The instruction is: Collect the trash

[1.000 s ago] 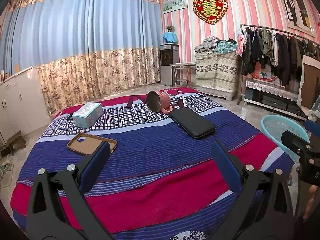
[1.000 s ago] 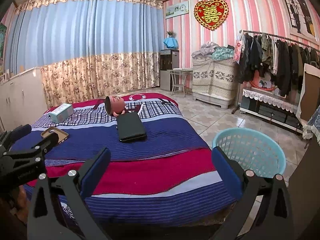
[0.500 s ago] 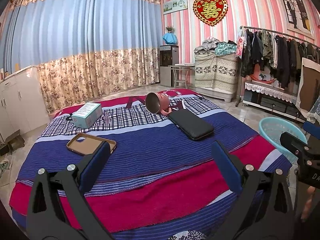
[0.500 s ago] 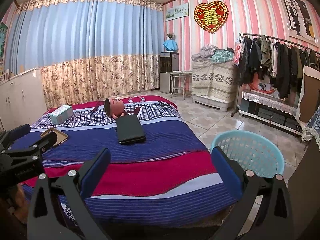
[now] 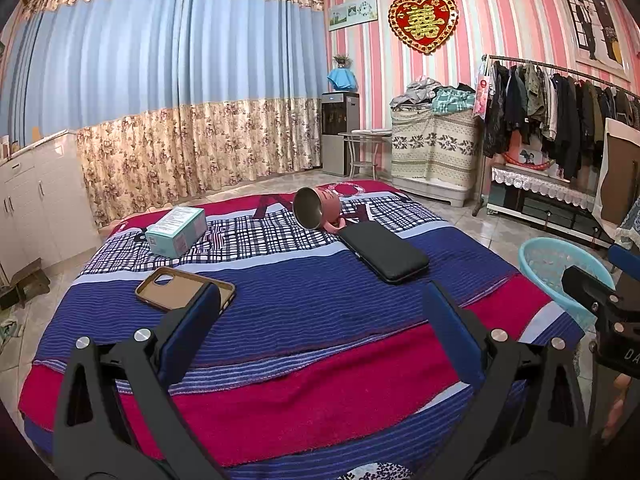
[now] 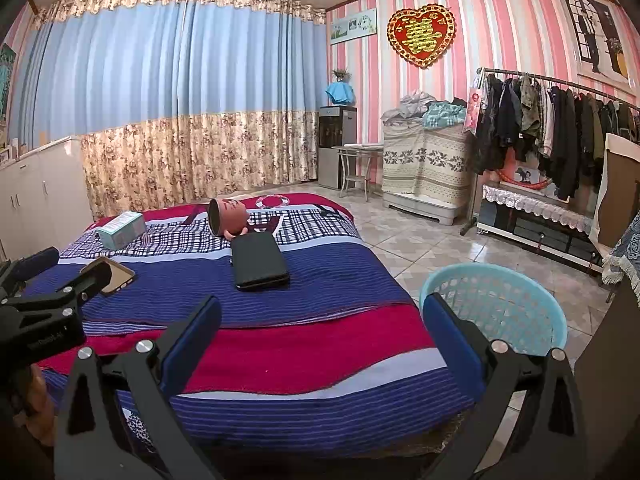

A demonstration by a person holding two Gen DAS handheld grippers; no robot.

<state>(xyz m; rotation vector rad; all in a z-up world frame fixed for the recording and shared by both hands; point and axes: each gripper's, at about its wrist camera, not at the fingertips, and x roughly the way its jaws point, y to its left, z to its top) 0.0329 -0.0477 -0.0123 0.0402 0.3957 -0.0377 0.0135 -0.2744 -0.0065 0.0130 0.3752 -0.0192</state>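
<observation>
On the striped bed (image 5: 304, 308) lie a teal box (image 5: 176, 230), a brown phone case (image 5: 182, 288), a tipped pink mug (image 5: 316, 208) and a black wallet-like case (image 5: 382, 252). The same things show in the right wrist view: box (image 6: 122, 230), phone case (image 6: 114, 276), mug (image 6: 228, 216), black case (image 6: 260, 260). A light blue basket (image 6: 504, 304) stands on the floor right of the bed; it also shows in the left wrist view (image 5: 556, 264). My left gripper (image 5: 320, 320) is open and empty over the bed's near part. My right gripper (image 6: 320, 332) is open and empty, between bed edge and basket.
A clothes rack (image 6: 560, 120) and a low cabinet with lace trim (image 6: 536, 216) line the right wall. A covered pile (image 6: 424, 160), small table and water dispenser (image 6: 336, 144) stand at the back. White cabinets (image 5: 36, 196) are on the left. Tiled floor (image 6: 420, 240) lies beyond the bed.
Both grippers have drifted slightly back and left, so the bed and basket sit a little farther off. Both stay open and empty. Nothing on the bed moved.
</observation>
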